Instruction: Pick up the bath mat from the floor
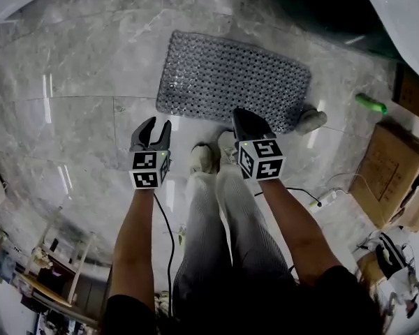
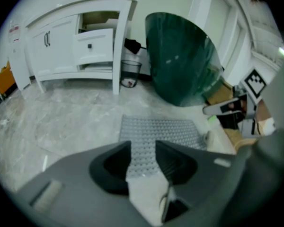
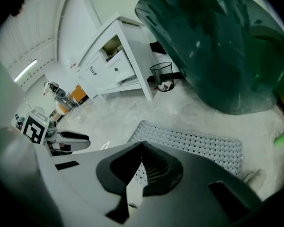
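A grey rubber bath mat (image 1: pixel 234 75) full of small holes lies flat on the marble floor ahead of the person's feet. My left gripper (image 1: pixel 155 126) hovers just short of the mat's near left corner. Its jaws are open, with nothing in the gap but the mat (image 2: pixel 161 129) beyond them in the left gripper view. My right gripper (image 1: pixel 246 117) is over the mat's near edge, its jaw tips closed together on nothing. In the right gripper view the mat (image 3: pixel 199 143) stretches away past those jaws (image 3: pixel 141 148).
A dark green tub (image 2: pixel 182 60) stands behind the mat, beside a white cabinet (image 2: pixel 80 41) and a wire wastebasket (image 2: pixel 130 72). Cardboard boxes (image 1: pixel 387 169) and a green bottle (image 1: pixel 370 103) lie at the right. A shoe (image 1: pixel 311 121) sits by the mat's right corner. The person's feet (image 1: pixel 204 158) stand between the grippers.
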Tool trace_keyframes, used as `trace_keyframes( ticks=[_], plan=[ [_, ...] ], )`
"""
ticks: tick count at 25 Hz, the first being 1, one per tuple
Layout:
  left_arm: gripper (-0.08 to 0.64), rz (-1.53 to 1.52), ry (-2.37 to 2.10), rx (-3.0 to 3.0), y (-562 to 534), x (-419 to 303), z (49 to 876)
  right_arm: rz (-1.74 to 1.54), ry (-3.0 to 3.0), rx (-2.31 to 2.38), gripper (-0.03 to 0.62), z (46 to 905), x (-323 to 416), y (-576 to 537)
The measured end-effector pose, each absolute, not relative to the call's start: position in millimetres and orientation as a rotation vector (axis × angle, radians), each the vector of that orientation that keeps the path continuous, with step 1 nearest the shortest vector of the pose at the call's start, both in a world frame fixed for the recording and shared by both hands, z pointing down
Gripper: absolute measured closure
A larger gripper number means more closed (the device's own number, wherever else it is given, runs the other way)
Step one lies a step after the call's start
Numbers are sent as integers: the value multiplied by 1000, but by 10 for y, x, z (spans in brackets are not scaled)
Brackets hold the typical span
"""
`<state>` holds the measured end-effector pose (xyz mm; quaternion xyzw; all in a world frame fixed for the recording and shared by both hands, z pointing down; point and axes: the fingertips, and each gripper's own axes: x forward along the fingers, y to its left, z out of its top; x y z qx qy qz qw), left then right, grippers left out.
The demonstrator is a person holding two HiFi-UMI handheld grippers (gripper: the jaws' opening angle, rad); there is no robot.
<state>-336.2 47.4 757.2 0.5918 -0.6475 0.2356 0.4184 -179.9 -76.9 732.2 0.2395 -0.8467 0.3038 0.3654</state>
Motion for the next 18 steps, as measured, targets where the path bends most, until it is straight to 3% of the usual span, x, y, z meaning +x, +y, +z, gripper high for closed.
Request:
trace_keyframes(
  ticks=[18],
  plan=[
    [397, 621, -1628, 1340, 892, -3684, 9272, 752, -2149, 423, 592, 8818, -2100, -313]
  ],
)
